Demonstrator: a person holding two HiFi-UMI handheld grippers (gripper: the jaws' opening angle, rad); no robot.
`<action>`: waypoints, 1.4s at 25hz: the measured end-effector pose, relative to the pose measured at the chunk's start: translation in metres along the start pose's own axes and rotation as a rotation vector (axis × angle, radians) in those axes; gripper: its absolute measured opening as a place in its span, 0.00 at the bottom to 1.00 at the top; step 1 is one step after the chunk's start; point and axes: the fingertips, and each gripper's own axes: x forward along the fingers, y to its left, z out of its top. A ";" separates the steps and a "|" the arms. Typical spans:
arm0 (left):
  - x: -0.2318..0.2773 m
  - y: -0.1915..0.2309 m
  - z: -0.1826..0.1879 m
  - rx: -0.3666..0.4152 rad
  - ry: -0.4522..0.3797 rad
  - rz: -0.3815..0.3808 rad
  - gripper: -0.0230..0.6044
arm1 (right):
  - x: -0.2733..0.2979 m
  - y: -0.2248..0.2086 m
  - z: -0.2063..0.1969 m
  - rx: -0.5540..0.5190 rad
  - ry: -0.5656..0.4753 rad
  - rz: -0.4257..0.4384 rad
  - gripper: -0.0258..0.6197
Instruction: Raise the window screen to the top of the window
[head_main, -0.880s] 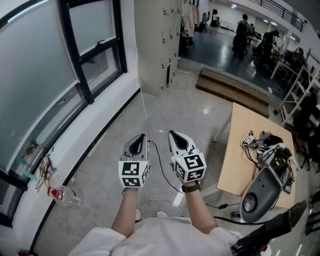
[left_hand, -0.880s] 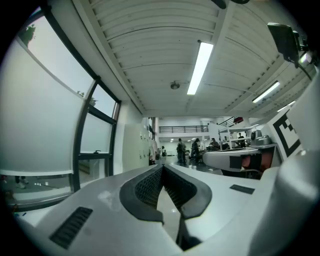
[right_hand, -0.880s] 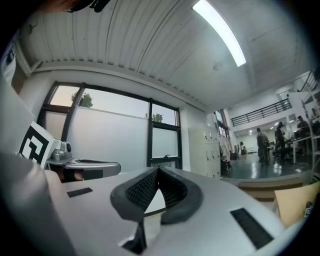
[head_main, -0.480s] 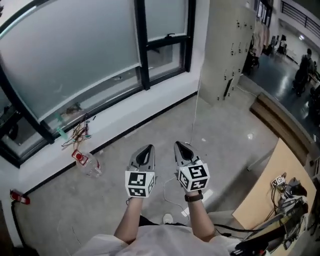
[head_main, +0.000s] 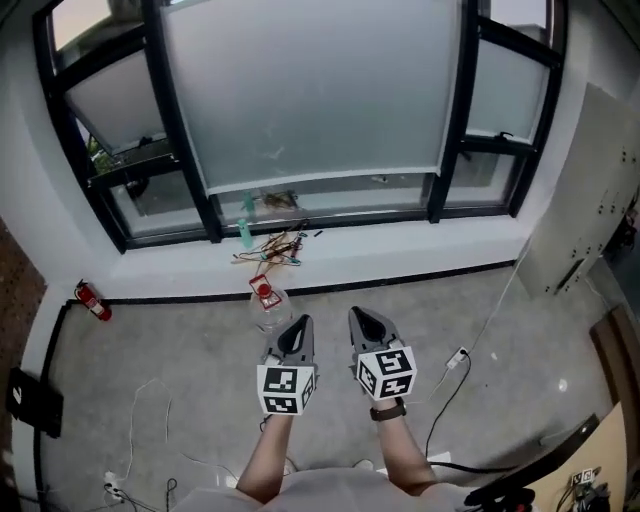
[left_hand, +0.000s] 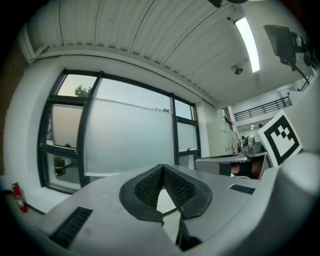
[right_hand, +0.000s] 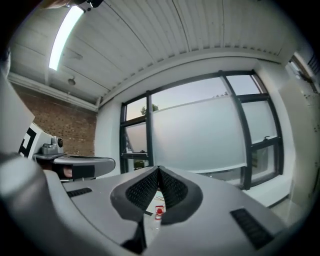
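Observation:
A frosted window screen (head_main: 310, 90) hangs over the wide middle pane of the black-framed window, its bottom bar (head_main: 320, 181) just above the sill. It also shows in the left gripper view as the screen (left_hand: 130, 140) and in the right gripper view as the screen (right_hand: 200, 140). My left gripper (head_main: 301, 322) and right gripper (head_main: 358, 315) are held side by side, level, pointing at the window from well back over the floor. Both are shut with nothing between the pads, as the left gripper (left_hand: 162, 170) and right gripper (right_hand: 159, 172) show close up.
A clear plastic bottle with a red label (head_main: 268, 300) lies on the floor below the sill. Tangled wires (head_main: 272, 245) and a green bottle (head_main: 245, 232) rest on the sill. A fire extinguisher (head_main: 92, 299) stands at left; a tall pale cabinet (head_main: 590, 200) at right; cables (head_main: 470, 360) cross the floor.
The view has swung round from the room and table to face the window squarely. Both grippers kept side by side in front of the body and stayed shut.

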 end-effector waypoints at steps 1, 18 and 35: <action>-0.012 0.028 0.002 -0.003 -0.004 0.038 0.04 | 0.020 0.028 0.003 -0.008 -0.001 0.043 0.04; -0.275 0.446 -0.015 -0.014 -0.024 0.640 0.04 | 0.242 0.523 -0.018 -0.071 0.013 0.724 0.04; -0.382 0.719 -0.048 -0.092 -0.057 1.099 0.04 | 0.419 0.784 -0.033 -0.104 0.010 1.171 0.04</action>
